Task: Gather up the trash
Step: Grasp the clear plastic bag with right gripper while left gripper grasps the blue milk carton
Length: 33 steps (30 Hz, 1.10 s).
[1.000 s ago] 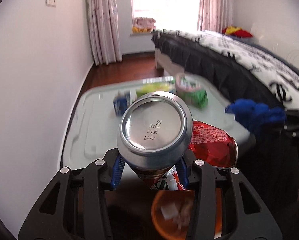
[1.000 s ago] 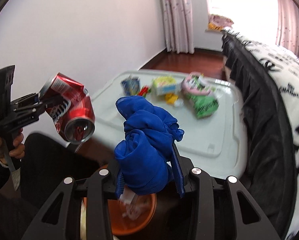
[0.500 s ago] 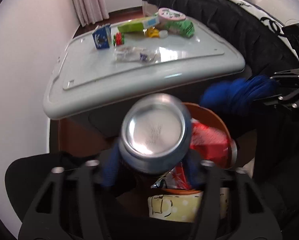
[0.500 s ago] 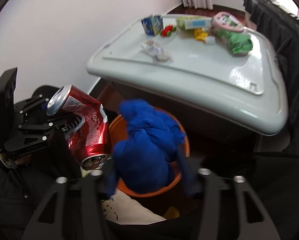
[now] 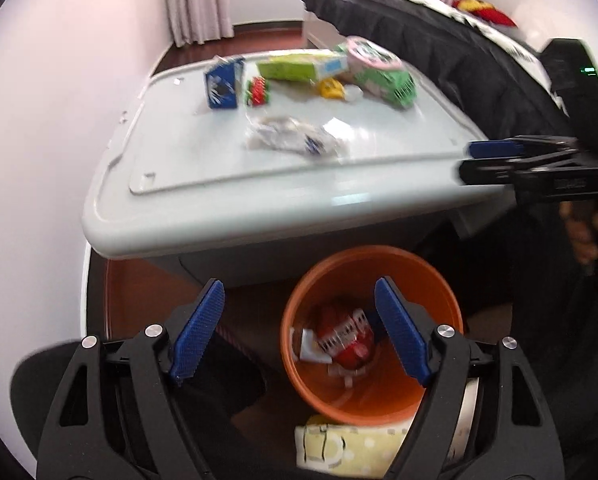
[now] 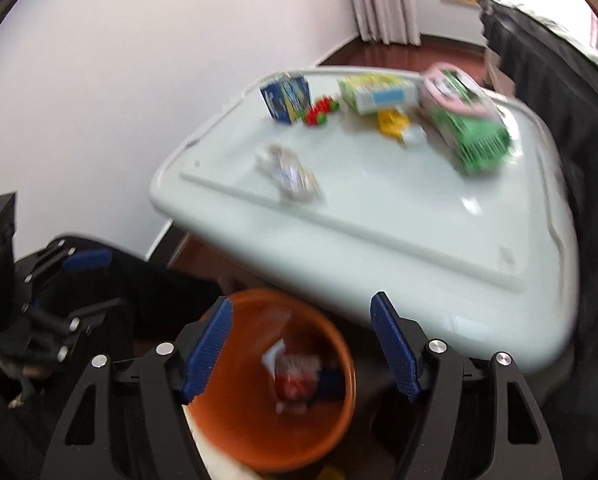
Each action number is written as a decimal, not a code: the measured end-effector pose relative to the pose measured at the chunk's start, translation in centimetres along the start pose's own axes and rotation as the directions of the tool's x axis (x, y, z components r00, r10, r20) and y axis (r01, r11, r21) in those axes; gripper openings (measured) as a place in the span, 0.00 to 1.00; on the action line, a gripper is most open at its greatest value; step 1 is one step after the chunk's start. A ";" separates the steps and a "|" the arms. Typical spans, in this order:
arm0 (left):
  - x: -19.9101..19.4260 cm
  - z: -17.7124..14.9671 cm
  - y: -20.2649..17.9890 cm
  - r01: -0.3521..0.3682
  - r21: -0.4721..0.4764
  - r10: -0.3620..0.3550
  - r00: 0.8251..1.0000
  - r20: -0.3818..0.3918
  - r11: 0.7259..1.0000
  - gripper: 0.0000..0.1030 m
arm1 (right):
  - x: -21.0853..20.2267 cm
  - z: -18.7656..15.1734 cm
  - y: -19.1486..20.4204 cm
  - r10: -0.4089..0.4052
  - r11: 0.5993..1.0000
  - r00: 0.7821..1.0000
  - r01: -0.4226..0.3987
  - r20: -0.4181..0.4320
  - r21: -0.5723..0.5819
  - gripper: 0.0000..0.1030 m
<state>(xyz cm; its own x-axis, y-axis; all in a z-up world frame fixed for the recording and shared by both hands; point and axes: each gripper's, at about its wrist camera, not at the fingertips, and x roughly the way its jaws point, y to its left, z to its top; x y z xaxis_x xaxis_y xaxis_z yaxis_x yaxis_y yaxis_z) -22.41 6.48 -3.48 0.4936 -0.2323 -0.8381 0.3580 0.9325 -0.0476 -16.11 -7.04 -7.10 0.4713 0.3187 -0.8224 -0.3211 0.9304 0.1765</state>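
Drop step: left gripper (image 5: 299,330) and right gripper (image 6: 301,344) are both opening, empty, above the orange bin (image 5: 439,280); next, reach for the clear wrapper (image 5: 295,140) near the worktop's (image 5: 227,216) front edge.

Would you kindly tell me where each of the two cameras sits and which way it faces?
Left wrist: on the left gripper, looking down along its opening, empty jaws into the orange bin; the right gripper and a hand show at right.
Right wrist: on the right gripper, jaws opening and empty, looking down at the bin; the left gripper shows at left.
Shared: bin, red can, littered white lid.
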 end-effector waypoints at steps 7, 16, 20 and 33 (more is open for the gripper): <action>0.5 4.1 4.1 -0.072 -0.091 0.076 0.996 0.045 0.993 0.74 | 9.7 7.4 1.5 -0.009 0.993 0.999 0.005 -0.034 -0.118 0.68; 5.3 10.9 8.3 -0.134 -0.164 0.145 0.988 0.061 0.977 0.80 | 14.9 9.5 0.8 -0.056 0.985 0.995 0.042 -0.079 -0.166 0.09; 10.3 15.4 8.3 -0.129 -0.154 0.141 0.987 0.071 0.980 0.80 | 11.1 9.5 -2.2 -0.056 0.995 0.998 0.055 -0.005 -0.082 0.08; 22.3 22.8 10.5 -0.139 -0.159 0.152 0.986 0.072 0.977 0.46 | 4.7 6.6 -6.9 -0.060 0.998 0.995 0.058 0.080 0.028 0.08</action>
<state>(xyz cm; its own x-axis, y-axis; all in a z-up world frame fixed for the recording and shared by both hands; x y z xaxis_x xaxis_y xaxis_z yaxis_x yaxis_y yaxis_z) 10.41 4.75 -10.23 0.5976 -0.1074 -0.7946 0.1554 0.9877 -0.0166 -6.23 -10.73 -8.59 0.5540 0.2756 -0.7855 -0.2700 0.9521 0.1437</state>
